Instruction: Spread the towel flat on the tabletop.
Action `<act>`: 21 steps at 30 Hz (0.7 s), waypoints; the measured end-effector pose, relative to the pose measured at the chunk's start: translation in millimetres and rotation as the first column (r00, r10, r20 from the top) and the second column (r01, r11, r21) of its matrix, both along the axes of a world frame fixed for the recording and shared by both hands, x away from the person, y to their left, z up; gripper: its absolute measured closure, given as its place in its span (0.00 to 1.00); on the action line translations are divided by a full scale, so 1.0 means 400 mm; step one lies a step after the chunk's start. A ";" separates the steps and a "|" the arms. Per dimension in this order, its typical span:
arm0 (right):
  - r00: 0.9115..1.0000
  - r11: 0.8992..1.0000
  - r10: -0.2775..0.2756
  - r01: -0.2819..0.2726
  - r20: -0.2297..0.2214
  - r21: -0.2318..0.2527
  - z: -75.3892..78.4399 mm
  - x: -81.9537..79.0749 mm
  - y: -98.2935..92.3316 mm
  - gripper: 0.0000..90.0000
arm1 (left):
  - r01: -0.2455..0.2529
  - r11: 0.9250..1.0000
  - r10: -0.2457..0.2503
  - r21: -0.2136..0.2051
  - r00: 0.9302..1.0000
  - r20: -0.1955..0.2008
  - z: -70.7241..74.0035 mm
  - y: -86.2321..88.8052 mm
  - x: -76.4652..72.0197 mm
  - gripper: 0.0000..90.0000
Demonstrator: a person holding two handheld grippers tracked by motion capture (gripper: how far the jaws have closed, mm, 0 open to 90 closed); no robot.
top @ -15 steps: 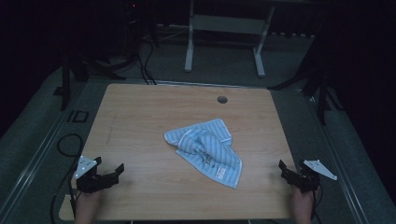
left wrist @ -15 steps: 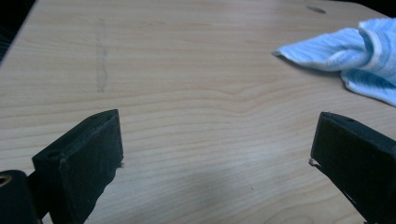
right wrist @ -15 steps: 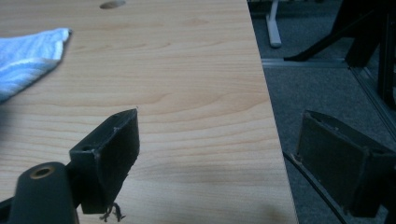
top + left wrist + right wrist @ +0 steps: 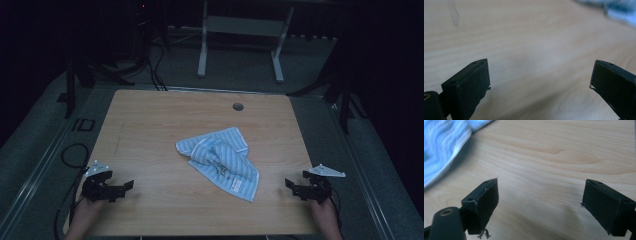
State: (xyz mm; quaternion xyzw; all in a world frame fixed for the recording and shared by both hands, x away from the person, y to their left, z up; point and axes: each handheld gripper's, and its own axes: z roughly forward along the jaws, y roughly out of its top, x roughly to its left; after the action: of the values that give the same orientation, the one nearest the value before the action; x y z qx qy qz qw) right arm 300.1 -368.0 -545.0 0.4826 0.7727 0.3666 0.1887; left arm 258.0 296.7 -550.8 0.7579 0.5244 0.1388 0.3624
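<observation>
A dark room surrounds the scene in the high view, with a grey floor, black cables trailing at 11 o'clock, and the white legs of a stand at 12 o'clock beyond the far edge. The light wooden worktop takes up the middle of that view, with a small round hole near its far edge at 12 o'clock.

A crumpled towel with pale blue and white stripes lies just off the worktop's centre, toward 5 o'clock, bunched at its upper part and spreading flat toward a corner with a small printed label. It touches neither gripper.

The left gripper rests at 8 o'clock near the front-left corner, the person's hand behind it, a grey three-cornered plate on top. The right gripper sits at 4 o'clock near the front-right edge, held by the other hand, also with its plate.

The high view is too dim and distant to show the spread of the fingers; the gripper views settle it. In the left gripper view the two black fingers stand wide apart with bare wood grain between them, and a blurred strip of the towel shows at 1 o'clock. In the right gripper view the fingers are likewise spread wide and hold nothing; the towel fills the corner at 10 o'clock, its stripes clear there. A few frayed threads hang from the lower edge of the left-hand finger in that view.
</observation>
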 end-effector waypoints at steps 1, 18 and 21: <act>1.000 1.000 0.015 -0.015 -0.015 -0.012 0.001 0.000 0.001 0.15 | 0.021 1.000 -0.020 0.020 1.000 -0.016 0.001 -0.001 0.000 0.03; 0.957 0.985 0.101 -0.135 -0.271 -0.109 0.071 0.027 0.008 0.17 | 0.198 0.956 -0.137 0.215 0.954 -0.266 0.071 -0.056 0.039 0.05; 0.950 0.980 0.115 -0.157 -0.291 -0.125 0.078 0.031 0.016 0.17 | 0.229 0.942 -0.149 0.244 0.939 -0.309 0.081 -0.070 0.044 0.05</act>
State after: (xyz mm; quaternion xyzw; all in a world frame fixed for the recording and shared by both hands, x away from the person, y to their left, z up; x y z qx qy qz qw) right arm 312.4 -361.5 -513.9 0.4603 0.8479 0.2486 0.0858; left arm 275.8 268.7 -518.3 0.8603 0.4707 0.0639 0.1852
